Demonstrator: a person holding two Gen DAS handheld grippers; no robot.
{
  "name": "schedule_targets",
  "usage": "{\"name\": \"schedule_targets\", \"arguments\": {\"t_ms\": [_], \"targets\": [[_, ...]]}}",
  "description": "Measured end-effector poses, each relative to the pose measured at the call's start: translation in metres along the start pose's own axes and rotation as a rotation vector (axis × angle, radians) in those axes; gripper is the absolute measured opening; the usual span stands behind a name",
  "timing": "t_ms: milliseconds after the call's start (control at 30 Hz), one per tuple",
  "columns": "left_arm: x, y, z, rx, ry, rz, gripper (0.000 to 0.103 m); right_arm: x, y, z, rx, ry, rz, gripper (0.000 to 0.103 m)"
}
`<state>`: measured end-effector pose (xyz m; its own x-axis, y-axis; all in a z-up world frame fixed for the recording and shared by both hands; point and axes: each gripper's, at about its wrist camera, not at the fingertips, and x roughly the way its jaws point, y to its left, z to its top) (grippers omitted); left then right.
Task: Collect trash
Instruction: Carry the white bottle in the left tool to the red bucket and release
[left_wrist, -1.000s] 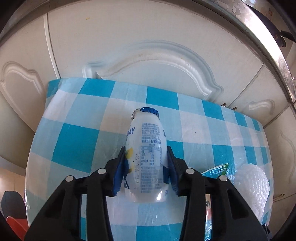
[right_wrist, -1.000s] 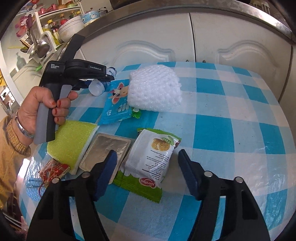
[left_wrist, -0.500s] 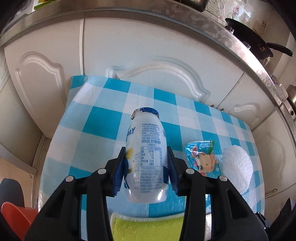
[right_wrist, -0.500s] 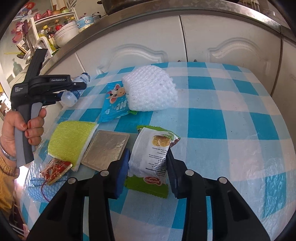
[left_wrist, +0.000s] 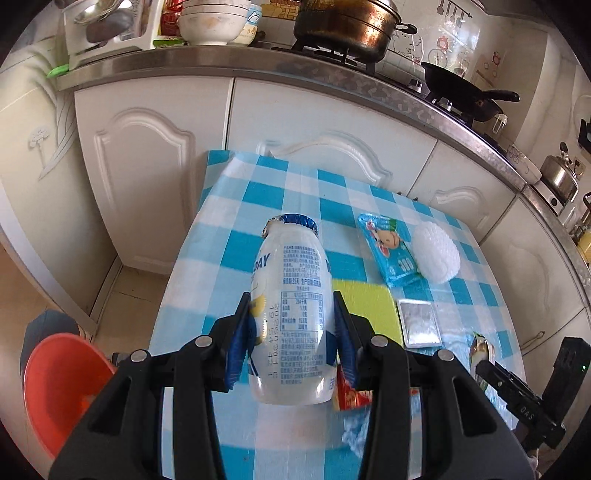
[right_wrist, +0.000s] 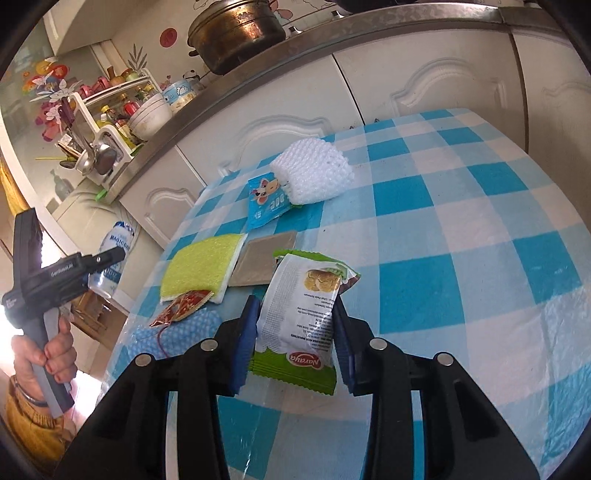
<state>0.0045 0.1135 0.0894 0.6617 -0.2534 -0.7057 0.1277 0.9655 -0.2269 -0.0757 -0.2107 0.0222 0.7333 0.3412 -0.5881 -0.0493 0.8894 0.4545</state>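
My left gripper (left_wrist: 291, 306) is shut on a white plastic bottle (left_wrist: 291, 266) with a torn blue foil top, held in the air above the table's left end. In the right wrist view that left gripper (right_wrist: 110, 254) and bottle (right_wrist: 116, 240) hang off the table's left edge, in a person's hand (right_wrist: 55, 354). My right gripper (right_wrist: 295, 314) is shut on a white and green snack packet (right_wrist: 306, 295), pads pressing both sides, its far end raised off the blue checked tablecloth (right_wrist: 461, 240). The right gripper (left_wrist: 484, 365) shows at the lower right of the left wrist view.
On the cloth lie a blue cartoon packet (right_wrist: 267, 201), a white foam net (right_wrist: 312, 173), a yellow-green sponge (right_wrist: 201, 266), a silver foil square (right_wrist: 266, 262) and a red wrapper (right_wrist: 183, 306). An orange tub (left_wrist: 62, 384) stands on the floor left of the table. White cabinets stand behind.
The left gripper drew back and up with the bottle, away from the cabinets toward the table's left edge. The right gripper's jaws closed onto the snack packet and tilted it up.
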Motion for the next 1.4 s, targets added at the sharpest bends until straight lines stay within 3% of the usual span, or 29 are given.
{"name": "schedule_targets", "arguments": {"t_ms": [300, 533, 1000, 1400], "targets": [[-0.039, 0.024, -0.062, -0.06, 0.033, 0.033, 0.043, -0.006, 0.007, -0.017, 0.0, 0.001, -0.001, 0.04], [-0.057, 0.026, -0.091, -0.059, 0.062, 0.065, 0.043, -0.007, 0.005, -0.017, 0.015, -0.005, -0.002, 0.04], [-0.084, 0.052, -0.107, -0.098, 0.051, 0.105, 0.043, -0.004, 0.003, -0.019, 0.023, 0.013, -0.002, 0.04], [-0.078, 0.081, -0.114, -0.171, 0.062, 0.095, 0.043, -0.001, 0.006, -0.019, 0.036, 0.023, -0.007, 0.04]]}}
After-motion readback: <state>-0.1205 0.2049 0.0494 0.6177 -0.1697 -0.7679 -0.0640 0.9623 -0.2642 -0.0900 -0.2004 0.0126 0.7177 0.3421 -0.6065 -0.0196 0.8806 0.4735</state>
